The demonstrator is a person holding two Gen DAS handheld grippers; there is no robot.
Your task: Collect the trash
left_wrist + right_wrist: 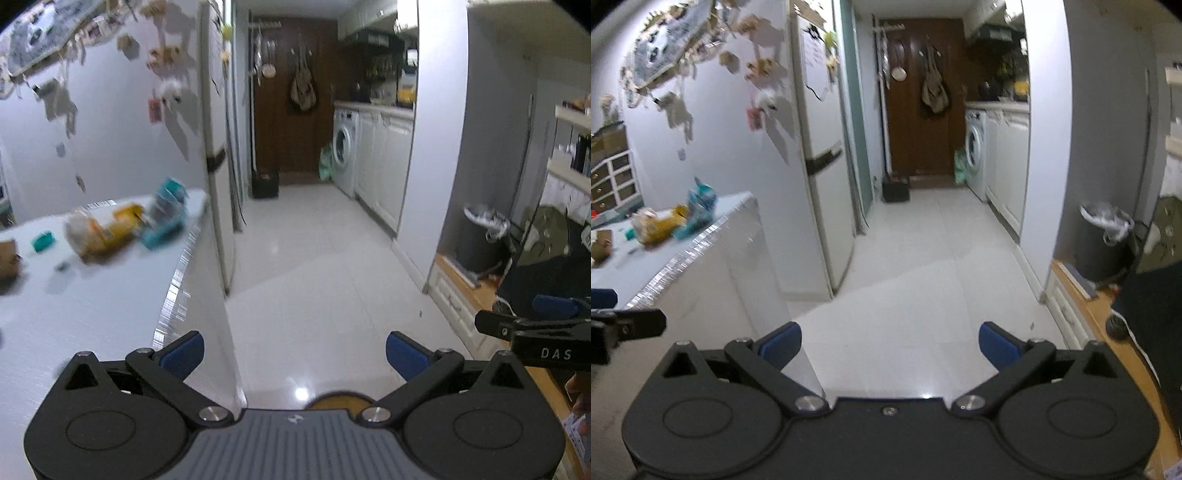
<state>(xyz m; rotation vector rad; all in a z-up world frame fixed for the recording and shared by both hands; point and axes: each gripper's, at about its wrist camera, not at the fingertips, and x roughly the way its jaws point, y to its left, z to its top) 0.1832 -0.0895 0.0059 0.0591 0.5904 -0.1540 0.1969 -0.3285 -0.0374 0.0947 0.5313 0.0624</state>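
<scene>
Trash lies on a white table [92,295] [713,236] at the left: a yellow wrapper [107,229] [659,223], a teal carton [166,214] [698,210], a small teal piece [42,240] and a brown cardboard box [8,258] [602,243]. A dark trash bin [480,240] [1104,243] with a white liner stands at the right by the wall. My left gripper [294,354] is open and holds nothing, near the table's right edge. My right gripper [890,345] is open too, over the floor, with nothing between its fingers.
A white fridge [820,155] stands past the table. The tiled floor [314,258] runs down a corridor to a brown door [295,110] and a washing machine [345,151]. A wooden ledge [1108,325] and a dark object lie at the right.
</scene>
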